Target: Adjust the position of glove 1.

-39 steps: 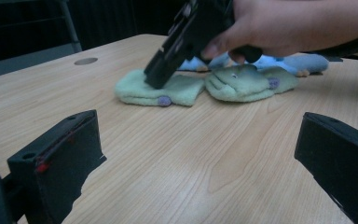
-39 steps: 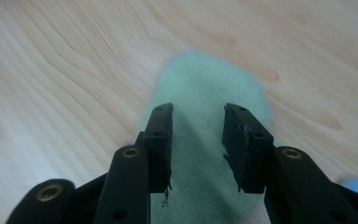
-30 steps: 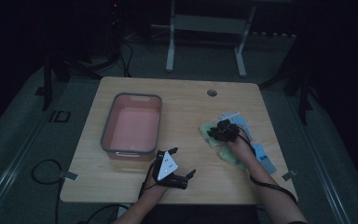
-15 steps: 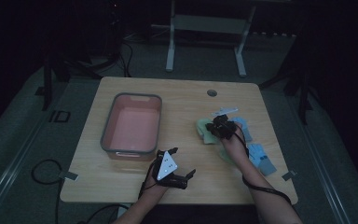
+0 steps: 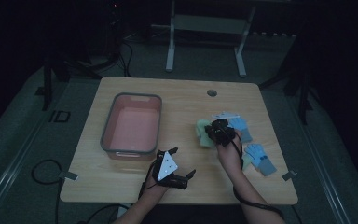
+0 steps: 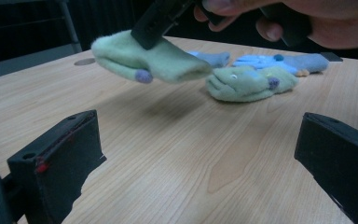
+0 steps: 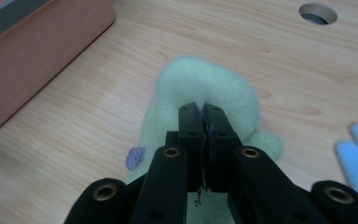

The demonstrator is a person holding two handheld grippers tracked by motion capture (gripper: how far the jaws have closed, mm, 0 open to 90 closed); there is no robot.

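My right gripper (image 5: 220, 131) is shut on a fuzzy pale green glove (image 5: 201, 130) and holds it just above the wooden table (image 5: 177, 100). In the right gripper view the jaws (image 7: 204, 113) pinch the green glove (image 7: 205, 84), which has a purple dot at its edge. In the left gripper view the same green glove (image 6: 154, 60) hangs from the right gripper (image 6: 161, 21), clear of the table. My left gripper (image 5: 184, 162) rests near the front edge, open (image 6: 200, 158), with nothing between its jaws.
A pink bin (image 5: 107, 126) with a grey rim stands at the left of the table. A second green glove (image 6: 249, 83) and blue gloves (image 5: 261, 158) lie at the right. A round cable hole (image 5: 211, 92) sits at the back.
My right gripper has risen and drifted a little left, lifting the green glove off the table. The left gripper has stayed where it was.
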